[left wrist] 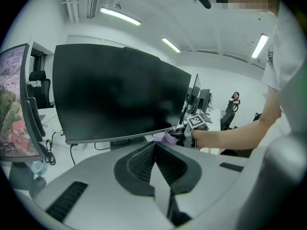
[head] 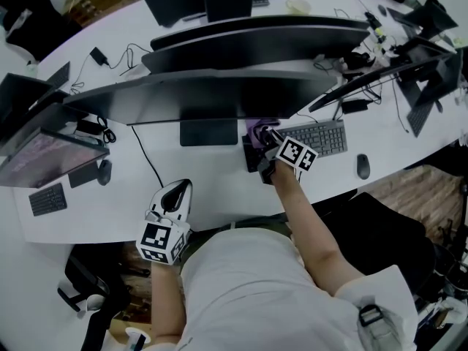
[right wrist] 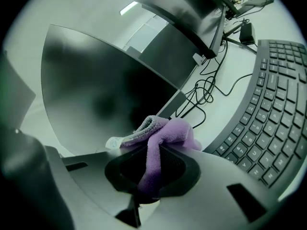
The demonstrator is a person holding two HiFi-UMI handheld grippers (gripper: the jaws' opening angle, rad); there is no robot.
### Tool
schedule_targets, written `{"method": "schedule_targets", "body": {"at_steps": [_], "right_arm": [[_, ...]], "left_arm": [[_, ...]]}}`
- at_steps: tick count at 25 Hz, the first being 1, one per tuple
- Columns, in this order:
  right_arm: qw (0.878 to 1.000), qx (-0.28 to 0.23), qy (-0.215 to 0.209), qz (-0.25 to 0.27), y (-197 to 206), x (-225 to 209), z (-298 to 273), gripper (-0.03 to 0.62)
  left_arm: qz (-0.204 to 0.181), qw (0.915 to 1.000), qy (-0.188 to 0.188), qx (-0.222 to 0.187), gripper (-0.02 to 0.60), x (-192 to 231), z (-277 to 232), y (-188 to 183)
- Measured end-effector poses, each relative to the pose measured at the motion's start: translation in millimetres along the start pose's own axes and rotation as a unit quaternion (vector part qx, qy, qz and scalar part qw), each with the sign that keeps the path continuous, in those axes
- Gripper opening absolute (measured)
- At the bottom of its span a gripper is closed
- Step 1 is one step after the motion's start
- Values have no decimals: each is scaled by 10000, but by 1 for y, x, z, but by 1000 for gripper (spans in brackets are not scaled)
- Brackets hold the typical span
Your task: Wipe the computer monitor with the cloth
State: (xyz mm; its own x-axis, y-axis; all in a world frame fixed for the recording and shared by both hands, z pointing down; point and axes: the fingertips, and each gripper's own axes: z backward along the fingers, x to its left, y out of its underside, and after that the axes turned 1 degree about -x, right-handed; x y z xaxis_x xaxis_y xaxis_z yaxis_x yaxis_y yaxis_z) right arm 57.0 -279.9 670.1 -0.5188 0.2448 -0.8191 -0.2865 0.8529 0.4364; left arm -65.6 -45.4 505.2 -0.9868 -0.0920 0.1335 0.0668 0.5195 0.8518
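right hand-held gripper [right wrist: 151, 166] clamps cloth [right wrist: 169, 130] | keyboard [right wrist: 274, 110] beside | monitor [right wrist: 103, 83] ahead

We wear a pale short-sleeved shirt [head: 248, 287]. Our left hand-held gripper [head: 180, 189] has a white shell around dark jaws, and our right hand-held gripper [head: 268, 136] looks darker. Each ends in a white cube with black square markers, one on the left [head: 162, 241] and one on the right [head: 296, 154]. Seen close, their bodies are grey moulded plastic with black ribbed pads [left wrist: 141, 163] and dark slots.

one purple cloth [right wrist: 163, 133], two keyboards [head: 318, 137] [head: 49, 199]
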Motion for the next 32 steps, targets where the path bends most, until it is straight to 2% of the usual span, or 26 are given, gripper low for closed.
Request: {"method": "schedule_targets", "body": {"at_steps": [19, 32], "right_arm": [[9998, -196, 89, 36, 41, 40, -35, 58], [9997, -205, -53, 79, 80, 78, -68, 55]], "left_arm": [[263, 9995, -6, -173, -3, 67, 41, 18], [397, 9989, 84, -252, -3, 111, 67, 31]]}}
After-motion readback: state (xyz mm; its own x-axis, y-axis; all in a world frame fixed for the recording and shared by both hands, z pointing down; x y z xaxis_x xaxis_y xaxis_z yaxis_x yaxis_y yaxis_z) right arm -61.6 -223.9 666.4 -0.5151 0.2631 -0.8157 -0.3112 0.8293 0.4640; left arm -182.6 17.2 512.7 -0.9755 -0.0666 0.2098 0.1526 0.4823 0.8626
